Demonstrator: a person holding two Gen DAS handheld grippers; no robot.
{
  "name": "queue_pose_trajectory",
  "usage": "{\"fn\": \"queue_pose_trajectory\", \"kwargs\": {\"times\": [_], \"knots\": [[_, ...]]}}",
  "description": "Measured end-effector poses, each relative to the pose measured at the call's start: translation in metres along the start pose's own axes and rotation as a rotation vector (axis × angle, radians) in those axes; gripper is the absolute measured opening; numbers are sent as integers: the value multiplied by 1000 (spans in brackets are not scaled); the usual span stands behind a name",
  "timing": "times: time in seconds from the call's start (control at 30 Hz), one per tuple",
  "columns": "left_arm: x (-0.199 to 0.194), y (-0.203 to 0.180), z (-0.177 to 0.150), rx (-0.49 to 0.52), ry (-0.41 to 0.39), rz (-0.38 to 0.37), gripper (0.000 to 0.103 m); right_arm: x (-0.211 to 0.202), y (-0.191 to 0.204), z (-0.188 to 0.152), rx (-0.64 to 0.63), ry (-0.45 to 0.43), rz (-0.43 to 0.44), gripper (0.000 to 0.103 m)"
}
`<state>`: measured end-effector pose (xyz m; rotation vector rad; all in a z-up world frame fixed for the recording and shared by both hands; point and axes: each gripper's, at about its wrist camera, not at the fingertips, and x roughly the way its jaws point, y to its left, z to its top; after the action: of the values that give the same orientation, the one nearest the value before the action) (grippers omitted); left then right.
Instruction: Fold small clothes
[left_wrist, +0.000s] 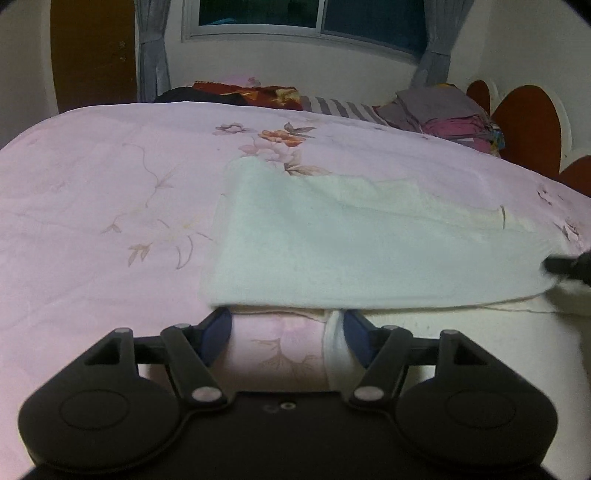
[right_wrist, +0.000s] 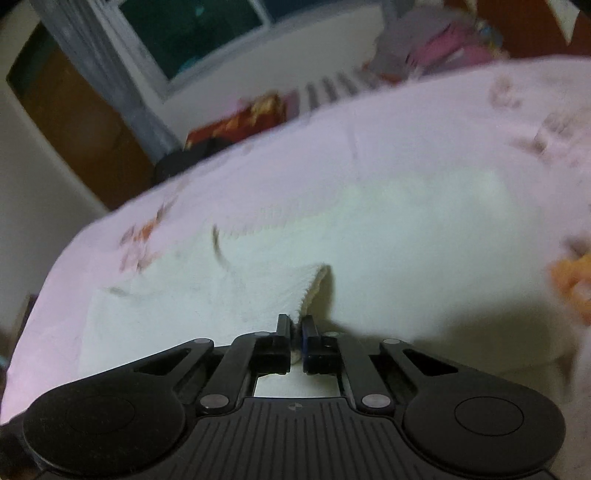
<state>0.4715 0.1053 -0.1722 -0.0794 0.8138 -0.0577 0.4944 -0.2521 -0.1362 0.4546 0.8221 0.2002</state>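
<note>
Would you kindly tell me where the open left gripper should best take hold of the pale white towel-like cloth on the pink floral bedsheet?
Probably the near edge of the pale white cloth, at its left corner, coming in low from the front. That hem lies straight just ahead of the open left gripper, while the right gripper already pinches the other end.

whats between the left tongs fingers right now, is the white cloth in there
In the left wrist view the left tongs stand open over bare pink floral bedsheet. A strip of the white cloth lies against the inside of the right-hand finger, unclamped.

Bedroom: bed (left_wrist: 110, 177), curtained window (left_wrist: 310, 18)
</note>
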Motion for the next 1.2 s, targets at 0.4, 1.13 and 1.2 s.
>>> {"fn": "queue_pose_trajectory", "kwargs": {"times": [0.4,1.13,1.2], "knots": [[-1,0,9,45,7,-63,38,-51,-66,3,5,-88,-172,4],[6,3,11,49,31,-85,38,-57,-88,-4,31,-68,-197,4],[6,2,12,56,36,-83,38,-53,-89,-6,32,-58,-204,4]]}}
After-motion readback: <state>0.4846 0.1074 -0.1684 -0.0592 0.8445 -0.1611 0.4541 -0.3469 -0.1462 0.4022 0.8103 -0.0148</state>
